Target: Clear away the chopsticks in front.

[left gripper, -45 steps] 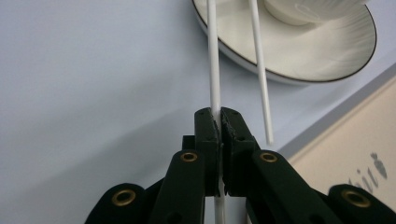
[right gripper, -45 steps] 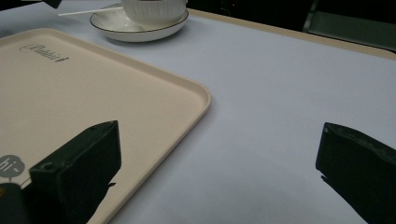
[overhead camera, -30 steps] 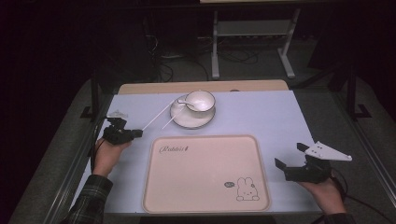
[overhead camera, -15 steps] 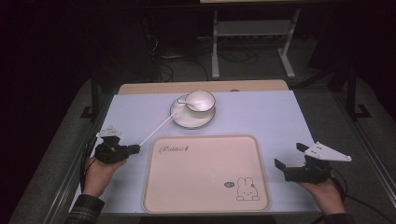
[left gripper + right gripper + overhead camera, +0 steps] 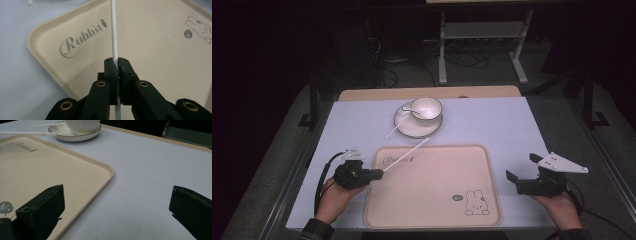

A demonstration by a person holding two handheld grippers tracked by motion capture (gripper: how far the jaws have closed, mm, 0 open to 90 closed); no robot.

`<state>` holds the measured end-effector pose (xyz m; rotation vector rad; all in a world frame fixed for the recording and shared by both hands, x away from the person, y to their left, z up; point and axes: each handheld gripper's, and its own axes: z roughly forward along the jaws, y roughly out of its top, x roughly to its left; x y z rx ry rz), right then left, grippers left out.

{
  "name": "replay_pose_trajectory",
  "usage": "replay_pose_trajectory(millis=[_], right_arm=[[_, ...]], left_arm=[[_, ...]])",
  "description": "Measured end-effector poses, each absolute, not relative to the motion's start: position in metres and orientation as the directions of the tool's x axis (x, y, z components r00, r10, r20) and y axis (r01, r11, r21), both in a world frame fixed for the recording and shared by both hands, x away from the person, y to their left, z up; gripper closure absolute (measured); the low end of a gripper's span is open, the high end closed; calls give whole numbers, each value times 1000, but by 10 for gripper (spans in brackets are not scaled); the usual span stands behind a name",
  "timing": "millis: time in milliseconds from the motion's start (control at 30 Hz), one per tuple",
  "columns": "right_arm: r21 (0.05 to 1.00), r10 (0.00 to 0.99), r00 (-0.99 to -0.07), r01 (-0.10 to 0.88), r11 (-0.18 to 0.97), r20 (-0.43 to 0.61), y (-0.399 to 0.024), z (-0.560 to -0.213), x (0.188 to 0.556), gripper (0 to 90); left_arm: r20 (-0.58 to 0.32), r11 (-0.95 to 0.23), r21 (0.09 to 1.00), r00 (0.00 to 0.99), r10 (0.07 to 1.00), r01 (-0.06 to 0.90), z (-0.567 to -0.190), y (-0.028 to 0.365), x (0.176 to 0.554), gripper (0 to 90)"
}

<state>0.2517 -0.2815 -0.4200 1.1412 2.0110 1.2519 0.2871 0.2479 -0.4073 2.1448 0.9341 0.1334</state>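
two white sticks: one (image 5: 408,151) clamped in left claw (image 5: 373,174) over tray (image 5: 432,220) corner, other (image 5: 393,129) by saucer (image 5: 404,127). left claw view shows pinch close-up; right claw (image 5: 521,174) wide, empty, over worktop (image 5: 492,120).

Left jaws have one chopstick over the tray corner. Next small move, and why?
Probably lower the left gripper and lay the white chopstick flat inside the Rabbit tray, then open. The jaws are shut on its end and it already reaches over the tray's near-left corner. The second chopstick lies against the saucer; the right gripper sits open beside the tray.
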Motion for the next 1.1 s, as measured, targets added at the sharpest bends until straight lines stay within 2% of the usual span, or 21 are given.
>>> replay_pose_trajectory(millis=[367, 600, 1033, 1100], right_arm=[[893, 853, -521, 388, 228, 9, -281, -420, 252, 0], [893, 852, -523, 387, 229, 8, -280, -420, 252, 0], [893, 851, -526, 387, 230, 9, -280, -420, 251, 0], [893, 850, -526, 386, 230, 8, -280, -420, 251, 0]], left_arm=[[-206, -475, 648, 737, 644, 595, -423, 238, 292, 858], [-173, -535, 599, 749, 640, 596, -435, 232, 294, 852], [-170, -532, 602, 746, 644, 596, -435, 232, 294, 818], [-170, -530, 603, 745, 645, 596, -434, 232, 294, 785]])
